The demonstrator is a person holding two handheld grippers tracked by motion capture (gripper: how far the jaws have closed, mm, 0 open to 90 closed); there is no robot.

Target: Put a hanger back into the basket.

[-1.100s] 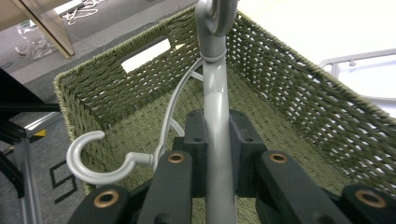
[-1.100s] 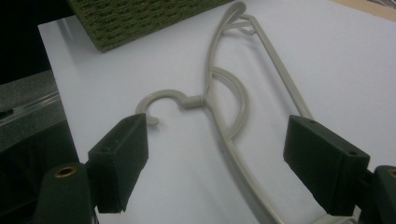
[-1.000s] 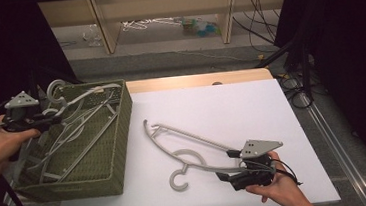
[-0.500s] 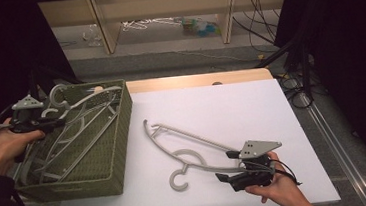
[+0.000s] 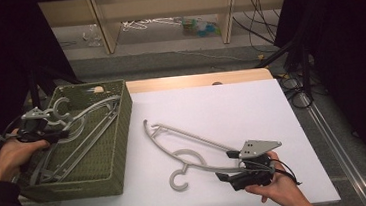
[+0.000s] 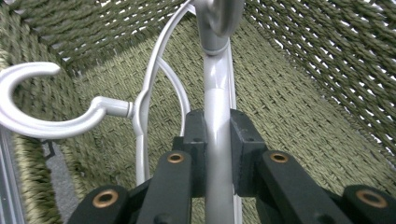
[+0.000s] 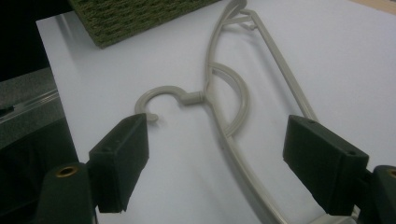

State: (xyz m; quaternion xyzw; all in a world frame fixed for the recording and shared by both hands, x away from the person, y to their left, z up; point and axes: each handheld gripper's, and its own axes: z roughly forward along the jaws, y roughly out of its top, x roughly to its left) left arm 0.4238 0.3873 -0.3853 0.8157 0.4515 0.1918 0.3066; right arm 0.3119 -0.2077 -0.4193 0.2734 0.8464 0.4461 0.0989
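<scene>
Wooden shelving (image 5: 163, 14) behind white table (image 5: 251, 102)

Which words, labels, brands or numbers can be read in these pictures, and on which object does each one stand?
None: no readable text shows.
The grey hangers, the green woven basket and the white table sheet carry no print.
The small items on the floor behind the table are too small and blurred to read.

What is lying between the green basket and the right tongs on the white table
A grey hanger lies flat between the woven green basket and the open right tongs, seen in the high view; its near end runs between the jaws in the right gripper view.
</scene>
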